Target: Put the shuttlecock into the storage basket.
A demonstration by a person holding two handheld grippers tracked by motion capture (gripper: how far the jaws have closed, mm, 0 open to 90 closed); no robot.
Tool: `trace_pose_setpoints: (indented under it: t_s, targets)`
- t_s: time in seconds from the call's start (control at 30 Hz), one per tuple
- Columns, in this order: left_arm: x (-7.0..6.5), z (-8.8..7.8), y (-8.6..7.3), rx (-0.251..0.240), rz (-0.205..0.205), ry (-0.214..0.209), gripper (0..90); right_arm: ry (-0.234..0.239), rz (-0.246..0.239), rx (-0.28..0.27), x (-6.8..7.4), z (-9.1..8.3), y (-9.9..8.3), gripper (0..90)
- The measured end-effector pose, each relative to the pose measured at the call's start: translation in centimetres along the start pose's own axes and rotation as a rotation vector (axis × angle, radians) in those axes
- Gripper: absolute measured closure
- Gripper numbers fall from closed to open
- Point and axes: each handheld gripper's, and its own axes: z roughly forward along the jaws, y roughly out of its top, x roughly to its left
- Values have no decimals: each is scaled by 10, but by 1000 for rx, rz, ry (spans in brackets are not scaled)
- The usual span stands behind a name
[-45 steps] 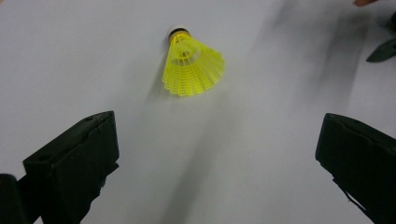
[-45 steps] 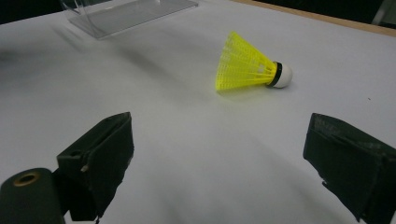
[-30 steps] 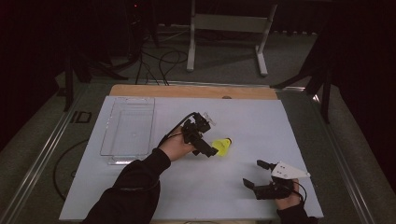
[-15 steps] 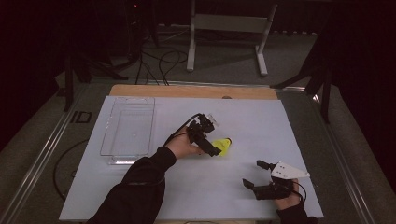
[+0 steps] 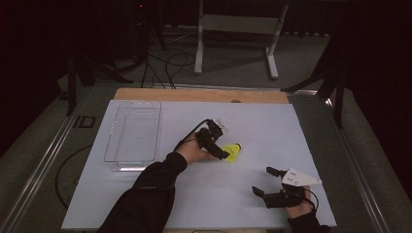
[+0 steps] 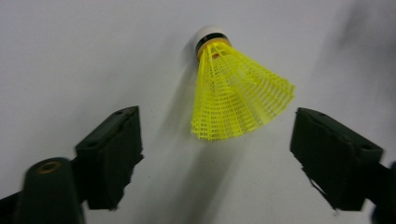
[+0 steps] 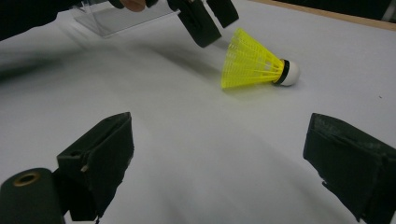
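High view, left tool (image 5: 224,154) closing, unclenched, beside shuttlecock (image 5: 232,152), right tool (image 5: 263,181) released.

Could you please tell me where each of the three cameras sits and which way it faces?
High view: above the person's side, looking forward and down on the table; both forearms, left gripper and right gripper show.
Left gripper view: rides the left gripper, looking down between its open jaws, which have just been closing, at the shuttlecock.
Right gripper view: rides the right gripper, looking low across the table.
Shared: all three show the yellow shuttlecock.
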Motion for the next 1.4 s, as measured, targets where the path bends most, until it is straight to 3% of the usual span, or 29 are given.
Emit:
trace_pose_setpoints:
  t_s: [0.13, 0.3, 0.43, 0.53, 0.67, 0.87, 0.9, 1.1, 1.27, 1.4]
  targets:
    - [2, 9, -1, 0, -15, -5, 260, 1, -2, 0, 0, 0, 0, 88]
    - [4, 17, 0, 13, -20, 32, 387, 7, 0, 2, 0, 1, 0, 89]
    - [7, 23, 1, 18, -31, 13, 483, 9, 1, 2, 0, 1, -1, 89]
    - [8, 27, 1, 23, -38, 11, 499, 7, 0, 7, 0, 1, -1, 89]
    - [8, 32, 3, 32, -27, 14, 543, 10, -1, 7, 0, 1, -1, 89]
    - [8, 36, 7, 43, -16, -1, 694, 11, -4, 8, 0, 1, -1, 89]
    - [7, 37, 10, 67, -5, 3, 694, 11, -4, 9, 0, 1, -1, 89]
    - [4, 39, 16, 78, -12, -2, 866, 13, -2, 11, 0, 1, -1, 89]
    - [1, 39, 17, 84, -14, -5, 895, 12, -3, 11, 0, 1, -1, 89]
    - [-1, 36, 19, 90, -23, 17, 900, 12, -3, 9, 0, 1, -1, 89]
